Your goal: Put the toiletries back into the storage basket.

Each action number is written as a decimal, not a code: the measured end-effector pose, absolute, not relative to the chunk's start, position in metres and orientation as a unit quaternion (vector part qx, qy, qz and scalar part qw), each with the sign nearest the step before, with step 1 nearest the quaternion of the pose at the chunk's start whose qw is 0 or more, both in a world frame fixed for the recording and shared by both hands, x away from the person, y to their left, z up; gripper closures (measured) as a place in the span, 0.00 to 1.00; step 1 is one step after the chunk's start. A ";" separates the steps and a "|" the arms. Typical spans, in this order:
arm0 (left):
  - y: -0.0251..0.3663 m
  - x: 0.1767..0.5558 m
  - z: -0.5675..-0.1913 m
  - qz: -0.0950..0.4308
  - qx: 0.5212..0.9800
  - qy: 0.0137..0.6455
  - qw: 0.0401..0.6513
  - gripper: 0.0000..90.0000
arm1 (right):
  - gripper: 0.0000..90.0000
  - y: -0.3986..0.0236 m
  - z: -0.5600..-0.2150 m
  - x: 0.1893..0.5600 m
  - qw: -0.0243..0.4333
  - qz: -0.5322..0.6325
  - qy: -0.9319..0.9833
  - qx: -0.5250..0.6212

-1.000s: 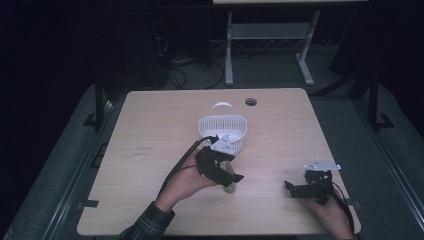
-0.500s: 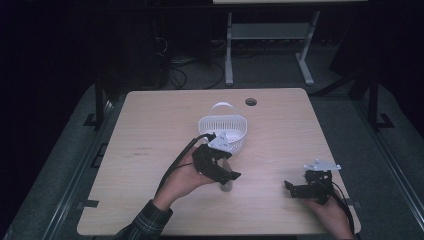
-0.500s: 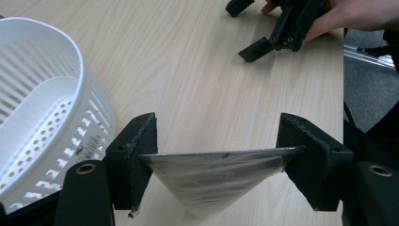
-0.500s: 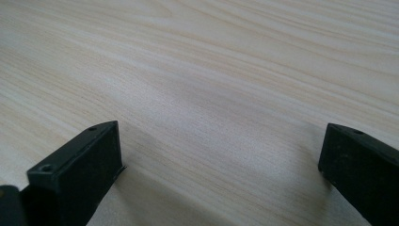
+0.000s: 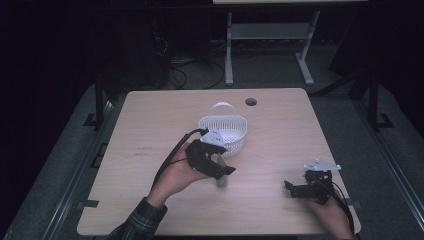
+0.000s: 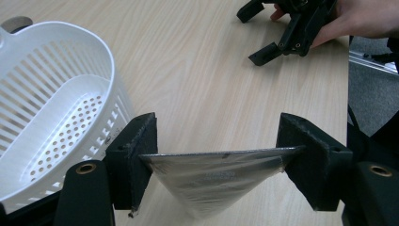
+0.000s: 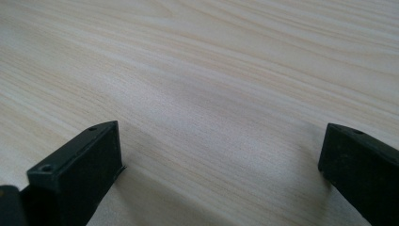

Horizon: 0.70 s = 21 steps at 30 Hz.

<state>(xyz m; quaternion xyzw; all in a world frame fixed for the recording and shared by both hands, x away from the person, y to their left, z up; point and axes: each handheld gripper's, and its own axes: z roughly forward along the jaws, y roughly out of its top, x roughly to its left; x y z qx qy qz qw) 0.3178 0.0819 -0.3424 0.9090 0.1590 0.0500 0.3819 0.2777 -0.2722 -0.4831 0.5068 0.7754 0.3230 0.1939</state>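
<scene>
The left tongs [image 6: 217, 157] have slid a little nearer the white slotted plastic basket [image 6: 51, 108], still pinching a shiny silver pouch [image 6: 214, 176]; the right tongs [image 7: 221, 165] gape over the smooth wooden table [image 7: 211, 61].

1 white basket [image 5: 223, 131], 1 clear packet [image 6: 217, 175], 2 tools, left [image 5: 223, 169] and right [image 5: 291, 187], 1 table [image 5: 150, 125]

Silvery packet [image 6: 214, 181], bottom perhaps cropped

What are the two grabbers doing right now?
Left gripper: shut on a shiny silver cone-shaped foil packet, beside the white slotted plastic basket.
Right gripper: open, holding nothing, low over the pale wooden table.
</scene>
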 end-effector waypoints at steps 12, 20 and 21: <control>0.094 0.322 -0.335 0.058 0.903 0.175 0.389 0.33 | 0.00 -0.272 -0.483 0.278 0.194 0.323 0.776 0.506; 0.103 0.325 -0.331 0.064 0.902 0.183 0.386 0.33 | 0.00 -0.272 -0.483 0.278 0.194 0.323 0.776 0.506; 0.104 0.325 -0.330 0.065 0.902 0.184 0.386 0.33 | 0.00 -0.272 -0.483 0.278 0.194 0.323 0.776 0.506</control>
